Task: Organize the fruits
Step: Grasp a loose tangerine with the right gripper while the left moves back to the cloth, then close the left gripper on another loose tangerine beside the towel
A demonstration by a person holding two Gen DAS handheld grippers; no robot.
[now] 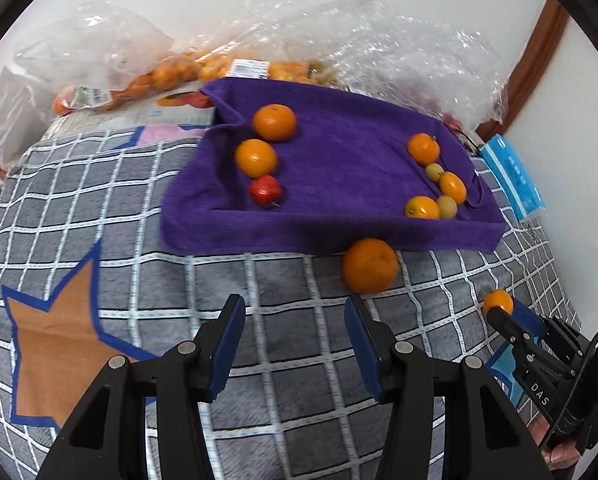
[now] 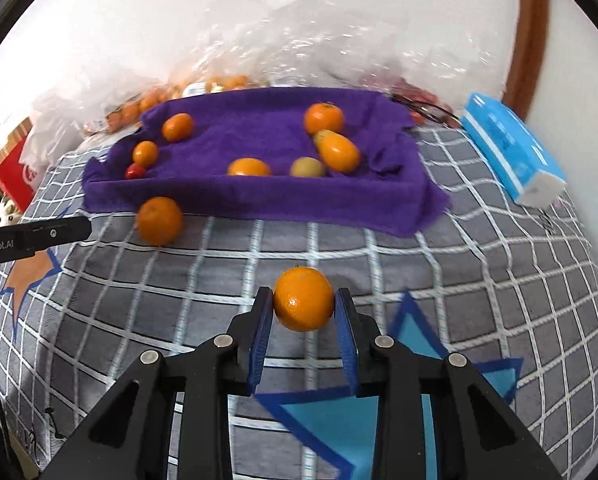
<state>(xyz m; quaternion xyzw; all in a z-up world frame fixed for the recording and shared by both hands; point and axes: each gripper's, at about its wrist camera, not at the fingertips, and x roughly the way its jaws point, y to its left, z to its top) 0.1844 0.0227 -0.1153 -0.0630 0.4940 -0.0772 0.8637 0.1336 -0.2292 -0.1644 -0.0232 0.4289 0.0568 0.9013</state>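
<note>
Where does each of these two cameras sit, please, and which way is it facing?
Left wrist: on the left gripper, looking forward and down over the checked blanket at the purple towel; its jaws stand apart, empty.
Right wrist: on the right gripper, facing the same towel; its jaws clamp a small orange.
Shared: towel, loose orange, blue box, and each other's gripper.

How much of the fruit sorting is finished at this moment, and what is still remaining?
Done: the purple towel holds two groups, two oranges with a red fruit at its left, smaller orange and yellowish fruits at its right. In hand: the right gripper is shut on a small orange. Left: a large orange lies on the checked blanket before the towel; the left gripper is open and empty.
</note>
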